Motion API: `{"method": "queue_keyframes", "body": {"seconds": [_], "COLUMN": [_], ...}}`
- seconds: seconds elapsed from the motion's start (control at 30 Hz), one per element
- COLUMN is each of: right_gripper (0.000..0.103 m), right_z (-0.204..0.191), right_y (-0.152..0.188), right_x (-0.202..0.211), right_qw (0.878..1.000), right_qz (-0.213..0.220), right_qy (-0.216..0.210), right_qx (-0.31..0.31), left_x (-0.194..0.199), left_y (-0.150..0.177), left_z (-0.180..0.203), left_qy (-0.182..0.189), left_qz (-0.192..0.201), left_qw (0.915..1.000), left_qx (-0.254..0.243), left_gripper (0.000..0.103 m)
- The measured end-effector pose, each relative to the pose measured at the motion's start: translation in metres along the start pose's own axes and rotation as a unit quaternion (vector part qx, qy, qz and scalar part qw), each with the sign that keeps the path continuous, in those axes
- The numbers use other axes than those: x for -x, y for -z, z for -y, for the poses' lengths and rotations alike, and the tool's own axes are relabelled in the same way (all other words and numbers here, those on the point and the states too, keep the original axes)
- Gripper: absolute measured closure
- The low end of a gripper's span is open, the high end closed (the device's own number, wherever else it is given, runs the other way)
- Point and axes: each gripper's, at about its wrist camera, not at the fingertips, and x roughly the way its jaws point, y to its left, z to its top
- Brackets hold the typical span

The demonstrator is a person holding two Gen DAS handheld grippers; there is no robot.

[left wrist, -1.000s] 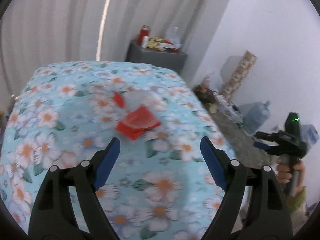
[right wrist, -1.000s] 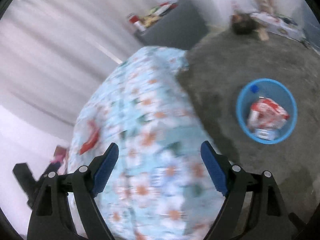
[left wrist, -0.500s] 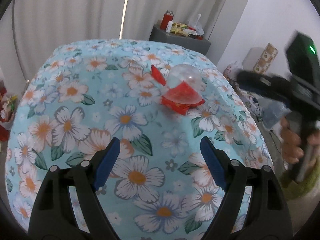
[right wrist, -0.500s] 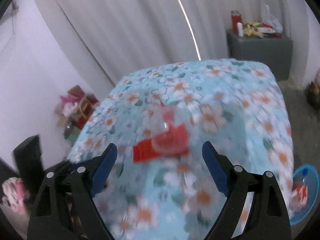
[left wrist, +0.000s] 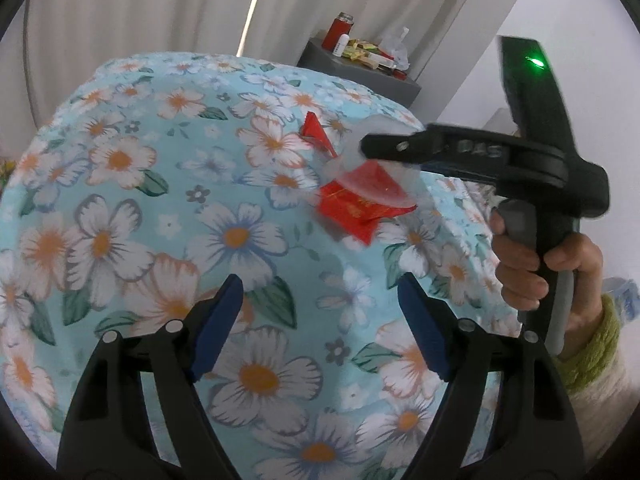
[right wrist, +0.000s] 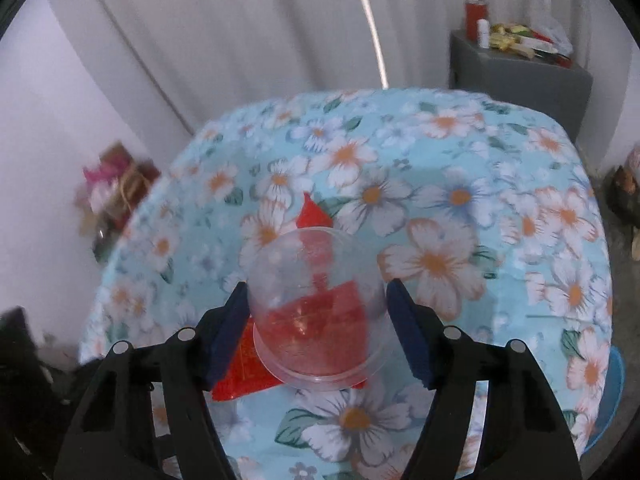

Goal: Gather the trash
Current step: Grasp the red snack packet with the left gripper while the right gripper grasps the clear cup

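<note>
A clear plastic cup (right wrist: 316, 312) lies on a red wrapper (right wrist: 240, 376) on the floral tablecloth (right wrist: 440, 208). A second red scrap (right wrist: 314, 214) lies just behind the cup. My right gripper (right wrist: 316, 334) is open with its blue pads on either side of the cup, close to its walls. In the left wrist view the cup (left wrist: 376, 184), the wrapper (left wrist: 352, 210) and the red scrap (left wrist: 314, 132) show mid-table, with the right gripper (left wrist: 372, 148) reaching over them from the right. My left gripper (left wrist: 320, 320) is open and empty, nearer the table's front.
A blue bin (right wrist: 608, 396) shows at the table's lower right edge. A grey cabinet (right wrist: 520, 68) with a red bottle and clutter stands behind the table by the curtain. Boxes and bags (right wrist: 116, 188) sit on the floor at left.
My right gripper swung from the bin side over the table and now straddles the cup. My left gripper stayed open over the near part of the table.
</note>
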Motion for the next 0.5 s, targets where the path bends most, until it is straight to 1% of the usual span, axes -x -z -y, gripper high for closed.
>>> {"method": "queue_keyframes", "body": {"seconds": [0.13,0.2,0.3,0.4,0.43,0.5], "right_gripper": [0.035,0.035,0.035,0.035,0.035,0.035], "right_z": [0.021,0.03,0.04,0.05,0.053,0.055], "right_y": [0.005,0.014,0.031,0.059,0.073,0.089], "right_x": [0.035,0.056,0.076,0.093,0.099,0.103], "right_qw": [0.998,0.997,0.996,0.994,0.993,0.991], "right_qz": [0.033,0.049,0.055,0.059,0.062,0.063], "right_qy": [-0.023,-0.022,-0.007,0.022,0.029,0.029], "right_qx": [-0.044,-0.06,-0.076,-0.093,-0.1,-0.112], "left_x": [-0.01,-0.016,-0.032,-0.051,-0.057,-0.064], "left_y": [-0.006,-0.009,-0.013,-0.015,-0.015,-0.017], "left_z": [0.001,0.003,0.0,-0.008,-0.011,-0.013], "left_qy": [0.043,0.062,0.081,0.089,0.092,0.092], "left_qz": [-0.002,-0.005,-0.019,-0.033,-0.035,-0.03], "left_qw": [0.9987,0.9972,0.9935,0.9875,0.985,0.9827], "left_qx": [0.029,0.04,0.078,0.126,0.142,0.158], "left_gripper": [0.032,0.034,0.044,0.052,0.055,0.06]}}
